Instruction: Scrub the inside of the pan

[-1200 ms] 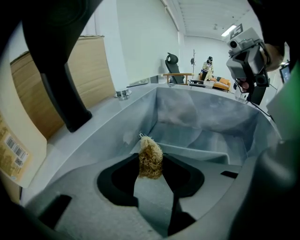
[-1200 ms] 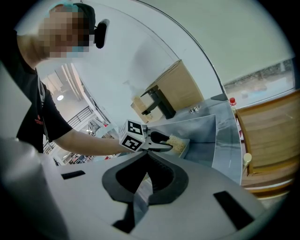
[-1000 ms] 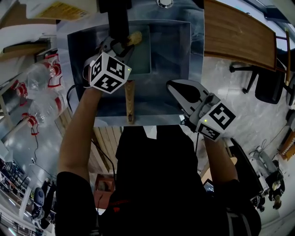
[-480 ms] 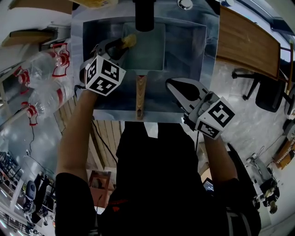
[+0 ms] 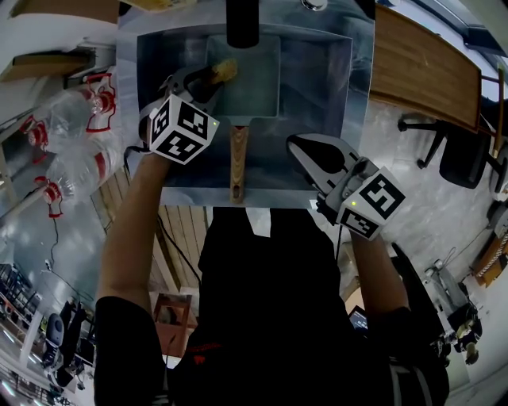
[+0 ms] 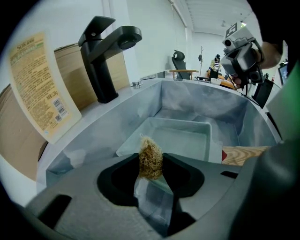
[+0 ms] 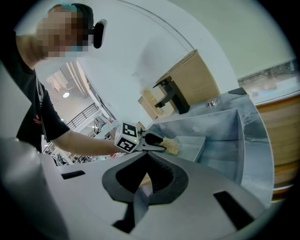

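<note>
A square grey pan (image 5: 252,79) lies in the steel sink (image 5: 325,103), its wooden handle (image 5: 237,162) pointing toward me. My left gripper (image 5: 213,75) is shut on a tan fibrous scrubber (image 5: 224,70), held at the pan's left rim. In the left gripper view the scrubber (image 6: 151,159) sits pinched between the jaws, just before the pan (image 6: 180,138). My right gripper (image 5: 300,144) hovers over the sink's near right side, shut with nothing in it. From the right gripper view (image 7: 146,154) I see the left gripper (image 7: 140,140) and scrubber (image 7: 171,146) at the pan (image 7: 191,146).
A black faucet (image 5: 242,22) stands at the sink's far edge, also black faucet (image 6: 105,51). A labelled bottle (image 6: 37,89) stands left of it. Plastic bottles (image 5: 75,119) lie to the left. A wooden tabletop (image 5: 421,63) and an office chair (image 5: 456,147) are to the right.
The left gripper and scrubber have shifted from the pan's inner right part to its left rim. The right gripper has barely moved. My view has shifted slightly.
</note>
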Demonstrator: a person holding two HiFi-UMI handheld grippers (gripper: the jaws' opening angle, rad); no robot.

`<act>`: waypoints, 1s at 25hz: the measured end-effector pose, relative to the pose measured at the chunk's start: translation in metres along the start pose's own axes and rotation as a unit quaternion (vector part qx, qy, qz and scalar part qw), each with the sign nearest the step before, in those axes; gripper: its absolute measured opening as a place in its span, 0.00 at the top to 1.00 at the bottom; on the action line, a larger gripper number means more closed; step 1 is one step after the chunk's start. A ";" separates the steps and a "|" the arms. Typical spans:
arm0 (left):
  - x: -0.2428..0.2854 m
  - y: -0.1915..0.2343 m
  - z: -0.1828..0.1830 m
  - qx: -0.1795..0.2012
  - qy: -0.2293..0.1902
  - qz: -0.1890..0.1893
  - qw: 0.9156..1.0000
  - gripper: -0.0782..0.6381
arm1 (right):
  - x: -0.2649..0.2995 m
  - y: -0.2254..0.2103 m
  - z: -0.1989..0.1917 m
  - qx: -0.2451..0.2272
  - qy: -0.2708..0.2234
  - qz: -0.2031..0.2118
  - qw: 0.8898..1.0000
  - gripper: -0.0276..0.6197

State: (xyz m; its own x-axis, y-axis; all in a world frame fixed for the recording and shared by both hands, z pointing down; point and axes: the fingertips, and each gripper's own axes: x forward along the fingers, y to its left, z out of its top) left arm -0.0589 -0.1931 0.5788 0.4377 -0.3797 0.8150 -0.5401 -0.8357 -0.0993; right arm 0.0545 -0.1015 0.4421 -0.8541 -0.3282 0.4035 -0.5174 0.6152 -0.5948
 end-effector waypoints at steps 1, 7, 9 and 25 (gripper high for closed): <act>0.001 -0.003 0.002 0.002 -0.001 -0.002 1.000 0.67 | -0.002 -0.001 0.000 0.000 -0.001 -0.001 1.000 0.95; 0.010 -0.019 0.018 0.011 -0.008 -0.013 1.000 0.67 | -0.013 -0.004 -0.001 0.002 -0.009 -0.007 1.000 0.95; 0.013 -0.023 0.024 0.013 -0.011 -0.016 1.000 0.67 | -0.017 -0.006 -0.001 0.003 -0.013 -0.010 1.000 0.95; 0.025 -0.056 0.059 0.029 -0.033 -0.037 0.998 0.67 | -0.040 -0.013 -0.001 0.004 -0.024 -0.026 0.999 0.95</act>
State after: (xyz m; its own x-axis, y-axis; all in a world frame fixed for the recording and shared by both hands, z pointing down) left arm 0.0240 -0.1793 0.5710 0.5229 -0.3397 0.7818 -0.4631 -0.8832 -0.0740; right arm 0.0961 -0.0960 0.4342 -0.8279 -0.3926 0.4004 -0.5607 0.5916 -0.5793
